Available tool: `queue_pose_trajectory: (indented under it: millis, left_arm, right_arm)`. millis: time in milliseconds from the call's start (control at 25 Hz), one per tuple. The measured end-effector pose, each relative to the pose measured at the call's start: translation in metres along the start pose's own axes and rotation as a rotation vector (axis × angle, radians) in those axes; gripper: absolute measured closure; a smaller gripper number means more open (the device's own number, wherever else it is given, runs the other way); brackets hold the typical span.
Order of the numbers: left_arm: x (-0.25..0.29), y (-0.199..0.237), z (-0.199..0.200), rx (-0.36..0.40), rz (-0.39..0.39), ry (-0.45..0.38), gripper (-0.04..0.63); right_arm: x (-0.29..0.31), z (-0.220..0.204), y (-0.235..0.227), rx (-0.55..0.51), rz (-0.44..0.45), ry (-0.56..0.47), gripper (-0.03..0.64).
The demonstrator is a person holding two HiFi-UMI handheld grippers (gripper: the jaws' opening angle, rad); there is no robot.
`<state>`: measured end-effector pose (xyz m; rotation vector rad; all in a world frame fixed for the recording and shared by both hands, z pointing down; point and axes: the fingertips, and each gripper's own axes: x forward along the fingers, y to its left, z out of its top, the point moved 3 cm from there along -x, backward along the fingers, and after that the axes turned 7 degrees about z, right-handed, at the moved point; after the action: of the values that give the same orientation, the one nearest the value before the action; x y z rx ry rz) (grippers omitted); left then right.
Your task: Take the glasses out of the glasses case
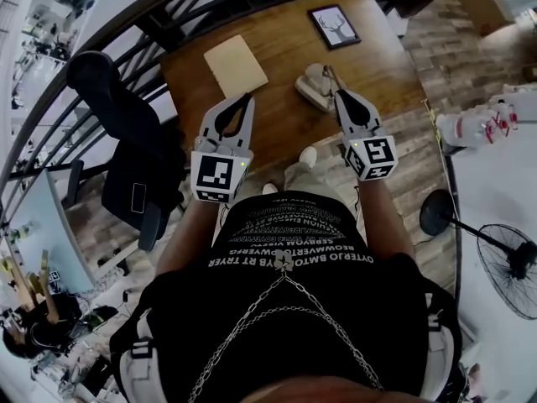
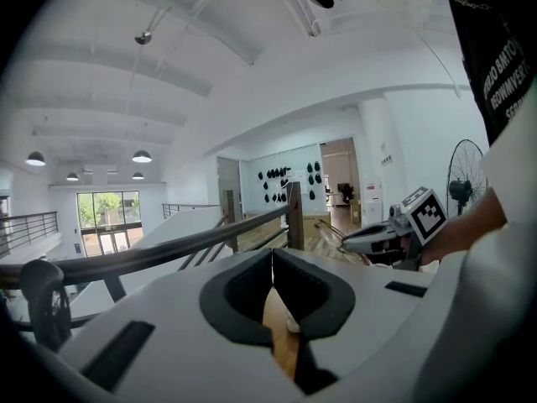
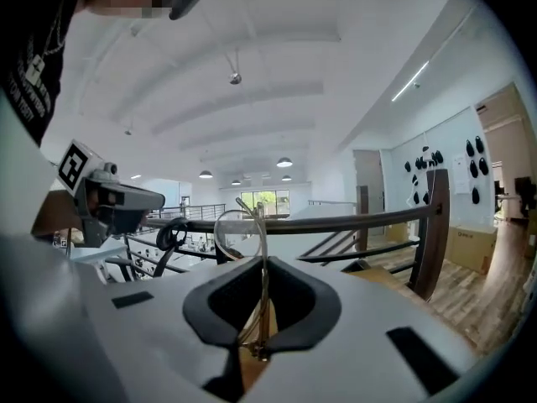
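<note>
Nearest you, your left tongs (image 2: 272,257) are closed on nothing, pad against pad, held out over the near edge of the surface (image 1: 285,133). Your right tongs (image 3: 263,263) are pinched on the glasses (image 3: 238,234). The thin wire frame stands edge-on between the pads, and one round lens rises above the tips. The glasses hang in the air, clear of the wood.

A little beyond the right tongs, toward the right edge of the surface, lies the case (image 1: 313,86). It looks open, though the head view is too small to be sure. Further in, toward the left edge, is a pale sheet (image 1: 236,64), and at the far edge a framed picture (image 1: 334,26).

The removal looks done, since the glasses are out of the case and in your grip. What seems left is setting them down. Choose bare wood beside the case, or between the case and the sheet. Lower them until the frame rests on the wood, and only then part the pads. The frame is slight and held on a narrow part, so it could twist or slip if you tilt the tongs or squeeze harder.
</note>
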<state>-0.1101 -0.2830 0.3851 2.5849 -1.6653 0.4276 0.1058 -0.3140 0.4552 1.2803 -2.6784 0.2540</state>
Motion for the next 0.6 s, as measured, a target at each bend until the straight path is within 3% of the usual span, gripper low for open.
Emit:
queue_pose_trajectory:
  millis: [600]
  left_arm:
    - [-0.014,0.001,0.010,0.003,-0.020,-0.046,0.566]
  right_arm:
    - [-0.039,0.077,0.036,-0.014,0.045,-0.144,0.591]
